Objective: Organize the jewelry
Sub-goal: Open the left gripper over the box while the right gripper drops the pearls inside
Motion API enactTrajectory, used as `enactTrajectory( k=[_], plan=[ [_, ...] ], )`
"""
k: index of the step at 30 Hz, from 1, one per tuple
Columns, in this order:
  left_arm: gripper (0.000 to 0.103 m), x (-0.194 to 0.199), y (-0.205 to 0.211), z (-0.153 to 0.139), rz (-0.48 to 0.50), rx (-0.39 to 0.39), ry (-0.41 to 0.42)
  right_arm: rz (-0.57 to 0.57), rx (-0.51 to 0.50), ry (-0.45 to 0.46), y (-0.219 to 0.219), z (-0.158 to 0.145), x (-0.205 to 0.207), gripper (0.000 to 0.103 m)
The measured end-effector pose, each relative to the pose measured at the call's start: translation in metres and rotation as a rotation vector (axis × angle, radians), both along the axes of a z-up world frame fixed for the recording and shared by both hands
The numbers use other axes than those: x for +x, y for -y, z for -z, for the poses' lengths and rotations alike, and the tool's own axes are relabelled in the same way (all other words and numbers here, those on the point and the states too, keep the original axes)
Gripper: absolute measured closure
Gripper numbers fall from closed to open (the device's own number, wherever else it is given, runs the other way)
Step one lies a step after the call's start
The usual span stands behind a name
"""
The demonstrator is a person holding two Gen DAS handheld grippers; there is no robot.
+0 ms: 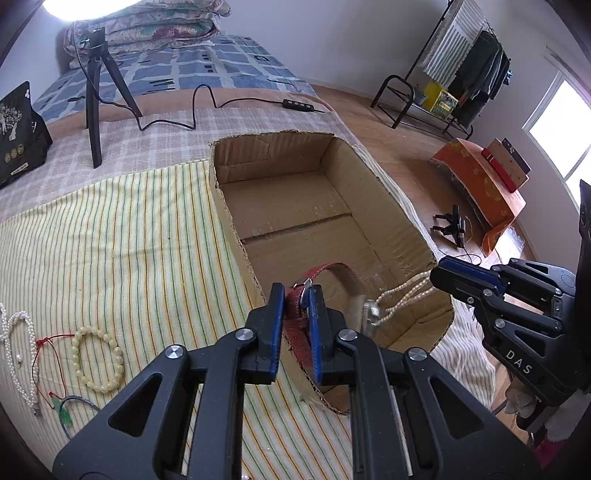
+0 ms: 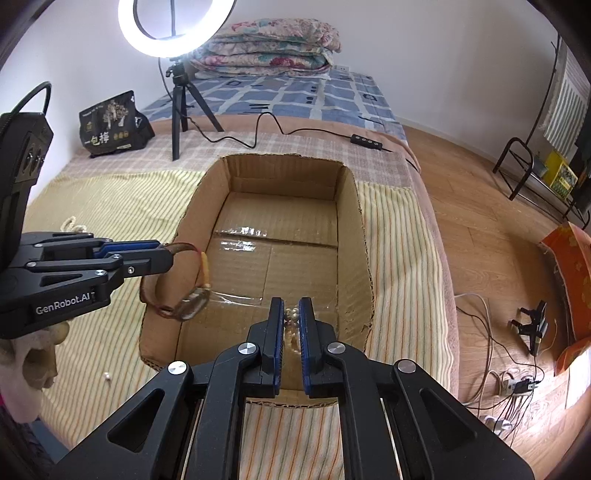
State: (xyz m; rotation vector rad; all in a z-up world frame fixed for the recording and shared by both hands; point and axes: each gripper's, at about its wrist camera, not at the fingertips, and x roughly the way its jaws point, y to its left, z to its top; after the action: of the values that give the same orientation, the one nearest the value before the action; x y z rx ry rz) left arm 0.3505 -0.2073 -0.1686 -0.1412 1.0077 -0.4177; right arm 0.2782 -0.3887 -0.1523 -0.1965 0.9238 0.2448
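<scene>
Left gripper (image 1: 297, 291) clamped on the red strap of a wristwatch (image 1: 299, 314); watch hangs over the near-left corner of the cardboard box (image 1: 280, 199), case (image 2: 190, 304) dangling just inside the box wall per the right view. Right gripper (image 2: 291, 306) pinched shut on a pearl strand (image 1: 402, 293), beads visible between its pads (image 2: 303, 321); strand loops down over the box's near-right edge, beside the watch. Both tools hover over the near end of the box, close together, not touching. Box sits open-topped on the striped cloth (image 1: 129, 236) covering the bed. Left of the box on the cloth: cream bead bracelet (image 1: 98, 360), white pearl necklace (image 1: 16, 343), red cord (image 1: 48, 350), green-and-blue piece (image 1: 68, 410). One loose pearl (image 2: 107, 376) near the box's front corner. Farther back: tripod (image 1: 96, 99) with ring light (image 2: 175, 26), black bag (image 2: 112, 123), folded quilt (image 2: 269, 46).
</scene>
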Motion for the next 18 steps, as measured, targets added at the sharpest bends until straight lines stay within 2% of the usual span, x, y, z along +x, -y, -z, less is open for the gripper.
enactTrajectory(
  k=[5, 18],
  plan=[
    [0.087, -0.004, -0.002, -0.005, -0.005, 0.013, 0.017, 0.005, -0.024, 0.007, -0.003, -0.001, -0.003, 0.081],
    [0.087, -0.018, -0.037, -0.03, -0.027, 0.054, 0.081, -0.009, -0.034, 0.039, -0.019, -0.013, -0.014, 0.081]
  ],
)
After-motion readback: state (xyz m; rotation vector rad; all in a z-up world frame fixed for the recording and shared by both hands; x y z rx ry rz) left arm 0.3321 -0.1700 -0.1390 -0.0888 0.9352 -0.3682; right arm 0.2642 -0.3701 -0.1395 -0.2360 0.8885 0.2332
